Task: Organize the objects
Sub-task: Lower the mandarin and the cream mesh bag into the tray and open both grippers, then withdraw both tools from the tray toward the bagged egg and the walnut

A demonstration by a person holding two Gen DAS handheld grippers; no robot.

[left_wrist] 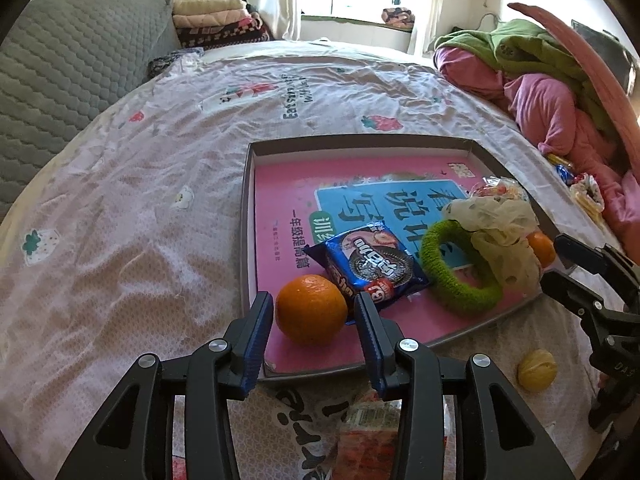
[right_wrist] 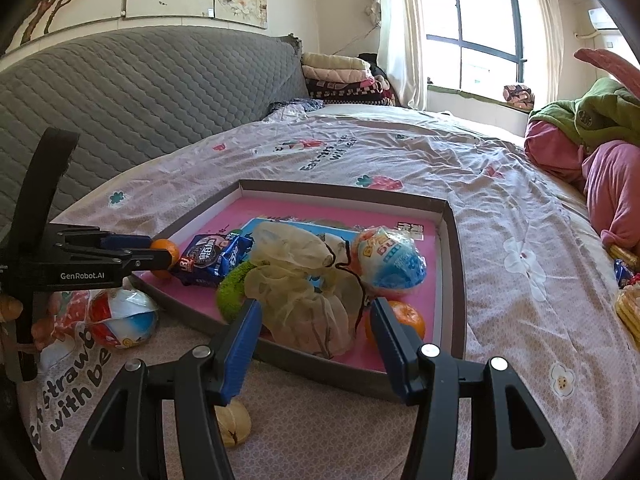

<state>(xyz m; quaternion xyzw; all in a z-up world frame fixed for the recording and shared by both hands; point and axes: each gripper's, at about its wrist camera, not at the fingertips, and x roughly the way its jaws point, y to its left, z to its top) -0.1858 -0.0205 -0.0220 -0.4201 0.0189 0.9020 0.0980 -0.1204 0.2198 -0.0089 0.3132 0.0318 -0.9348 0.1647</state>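
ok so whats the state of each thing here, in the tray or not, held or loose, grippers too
left gripper: open around the orange, pads not pressing
round orange: resting in the tray's near corner
right gripper: open, astride the pouch
sheer cream drawstring pouch: cinched shut, lying in the tray
grey shallow cardboard tray: on the bed
blue cookie packet: sealed, in the tray
yellowish walnut: loose on the bedsheet, outside the tray

Both grippers were built in black plastic: left gripper point(left_wrist: 314, 314), right gripper point(right_wrist: 316, 328). Jaws were lined with ribbed blue pads point(left_wrist: 256, 344), pivoted on silver screws point(left_wrist: 408, 345). "GenRobot.AI" was printed white on the left body.
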